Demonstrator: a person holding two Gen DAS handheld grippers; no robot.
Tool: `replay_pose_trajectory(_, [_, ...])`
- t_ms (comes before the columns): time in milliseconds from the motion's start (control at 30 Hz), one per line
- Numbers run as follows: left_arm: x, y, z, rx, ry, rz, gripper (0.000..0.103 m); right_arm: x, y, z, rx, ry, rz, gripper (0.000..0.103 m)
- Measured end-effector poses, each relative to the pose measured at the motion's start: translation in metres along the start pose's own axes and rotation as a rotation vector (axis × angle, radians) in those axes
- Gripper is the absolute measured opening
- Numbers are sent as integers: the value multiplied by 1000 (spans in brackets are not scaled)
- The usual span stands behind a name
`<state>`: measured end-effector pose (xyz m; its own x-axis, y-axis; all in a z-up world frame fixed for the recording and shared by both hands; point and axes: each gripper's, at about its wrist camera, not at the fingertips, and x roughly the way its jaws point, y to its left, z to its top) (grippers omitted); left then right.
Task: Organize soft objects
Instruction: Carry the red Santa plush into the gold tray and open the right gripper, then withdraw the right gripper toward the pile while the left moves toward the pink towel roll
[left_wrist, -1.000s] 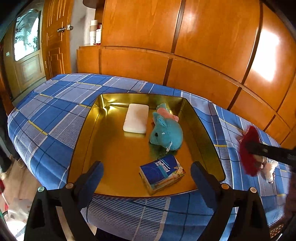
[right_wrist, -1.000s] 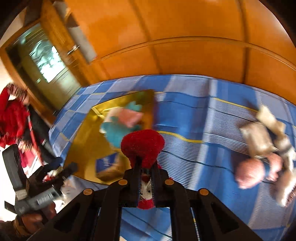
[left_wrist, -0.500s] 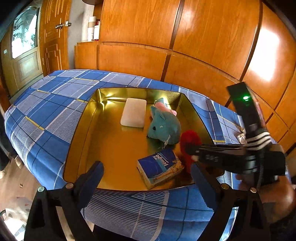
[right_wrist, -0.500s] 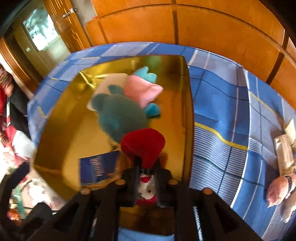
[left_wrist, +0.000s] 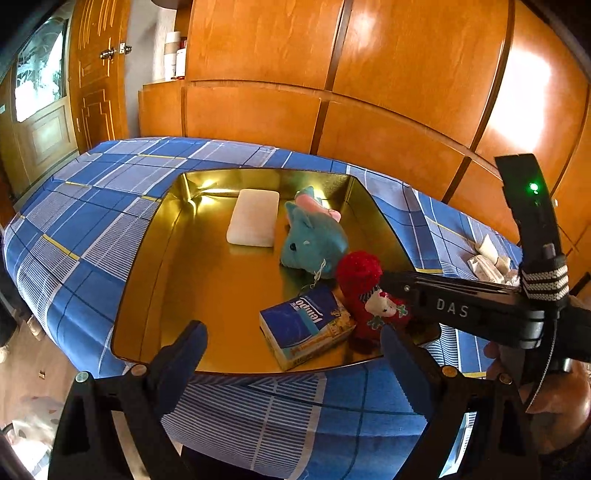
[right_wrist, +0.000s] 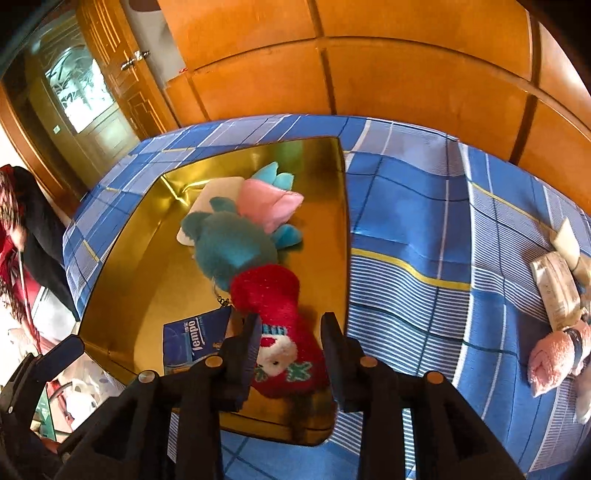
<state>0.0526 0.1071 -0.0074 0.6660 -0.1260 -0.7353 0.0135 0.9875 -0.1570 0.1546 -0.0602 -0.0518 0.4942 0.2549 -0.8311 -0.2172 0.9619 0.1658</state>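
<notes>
A gold tray (left_wrist: 177, 266) sits on the blue plaid cloth and holds a white pad (left_wrist: 255, 218), a teal plush (left_wrist: 314, 240) with a pink bow, and a blue tissue pack (left_wrist: 306, 325). A red knitted toy (right_wrist: 273, 295) with a white face lies in the tray's near right corner (right_wrist: 343, 206), against the teal plush (right_wrist: 229, 236). My right gripper (right_wrist: 290, 332) straddles it; its jaws are opening and stand slightly clear of the toy. From the left wrist, the right gripper (left_wrist: 388, 295) reaches in from the right. My left gripper (left_wrist: 291, 339) hovers open and holds nothing at the tray's near edge.
On the cloth (right_wrist: 406, 221) to the right lie a pink plush (right_wrist: 554, 362) and pale tissue packets (right_wrist: 554, 291). Wooden wardrobe panels (left_wrist: 332, 122) stand behind the bed. A person in red and black (right_wrist: 14, 229) stands at the far left by the door.
My right gripper carried the red toy from over the cloth into the tray's near right corner, lowered it, and its jaws have parted. The left gripper has hardly moved.
</notes>
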Motion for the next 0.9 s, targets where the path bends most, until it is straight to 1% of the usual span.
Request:
replay_pose_trajectory(100, [-2, -2, 0, 7, -5, -2, 95, -9, -1, -3, 1, -33, -9, 33])
replay_pose_trajectory(333, [-6, -10, 1, 35, -12, -6, 95, -40, -8, -9, 13, -135, -80, 33])
replay_pose_trajectory(533, [-6, -19, 2, 59, -9, -10, 95, -62, -25, -16, 43, -190, -141, 33])
replay_pose_trajectory(667, [-6, -27, 1, 78, -7, -14, 95, -74, -34, -22, 57, -215, -163, 33])
replay_pose_trajectory(900, [-8, -45, 1, 133, -10, -21, 95, -93, -51, -30, 77, -257, -214, 37])
